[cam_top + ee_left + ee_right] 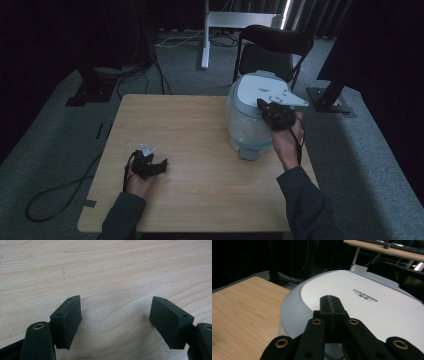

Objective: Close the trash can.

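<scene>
A pale grey-blue rice cooker (pixel 250 112) with a white lid (pixel 372 305) stands at the right side of the wooden table (pixel 195 150). My right gripper (pixel 266 106) is over the near edge of the lid, and its two black jaws are pressed flat together with nothing between them (pixel 331 305). My left gripper (pixel 159 165) rests low on the table's front left. In the left gripper view its jaws stand wide apart over bare wood (pixel 115 311).
A black folding chair (pixel 274 50) stands just behind the cooker, past the table's far edge. Cables (pixel 150 70) and stand feet lie on the grey carpet around the table. A white desk frame (pixel 235 22) is farther back.
</scene>
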The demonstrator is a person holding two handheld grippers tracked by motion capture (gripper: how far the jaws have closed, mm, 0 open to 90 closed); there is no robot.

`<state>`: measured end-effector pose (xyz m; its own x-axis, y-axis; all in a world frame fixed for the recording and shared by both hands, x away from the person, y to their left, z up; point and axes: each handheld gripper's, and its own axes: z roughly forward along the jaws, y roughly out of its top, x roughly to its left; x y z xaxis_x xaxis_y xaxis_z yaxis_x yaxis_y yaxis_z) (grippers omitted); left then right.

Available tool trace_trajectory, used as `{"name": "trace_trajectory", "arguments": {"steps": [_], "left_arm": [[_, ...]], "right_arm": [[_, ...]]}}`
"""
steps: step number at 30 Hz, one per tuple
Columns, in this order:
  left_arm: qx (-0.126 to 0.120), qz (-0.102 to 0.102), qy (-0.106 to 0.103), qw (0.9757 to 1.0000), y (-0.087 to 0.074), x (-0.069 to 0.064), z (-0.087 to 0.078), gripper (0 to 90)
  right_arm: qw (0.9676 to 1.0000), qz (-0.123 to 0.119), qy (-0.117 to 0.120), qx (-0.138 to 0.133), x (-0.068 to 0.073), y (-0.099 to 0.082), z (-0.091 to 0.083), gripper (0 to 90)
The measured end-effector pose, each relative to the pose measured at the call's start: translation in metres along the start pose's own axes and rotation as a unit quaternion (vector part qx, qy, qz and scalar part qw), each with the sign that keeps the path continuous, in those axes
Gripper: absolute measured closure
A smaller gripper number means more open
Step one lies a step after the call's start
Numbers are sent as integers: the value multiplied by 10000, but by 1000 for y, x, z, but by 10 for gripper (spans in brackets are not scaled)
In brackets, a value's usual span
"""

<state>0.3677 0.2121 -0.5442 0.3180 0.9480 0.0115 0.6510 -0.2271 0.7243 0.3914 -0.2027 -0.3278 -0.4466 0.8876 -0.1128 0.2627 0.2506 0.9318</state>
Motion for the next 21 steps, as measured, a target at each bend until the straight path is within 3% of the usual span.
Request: {"name": "trace_trajectory", "arguments": {"steps": [16,21], "left_arm": [[12,11,-3,10000,0,0,0,256],[10,4,-3,10000,0,0,0,256]], "right_arm": [[9972,4,740,-93,17,-5,-9,898],[9964,-64,838,-80,22,-8,-11,895]]}}
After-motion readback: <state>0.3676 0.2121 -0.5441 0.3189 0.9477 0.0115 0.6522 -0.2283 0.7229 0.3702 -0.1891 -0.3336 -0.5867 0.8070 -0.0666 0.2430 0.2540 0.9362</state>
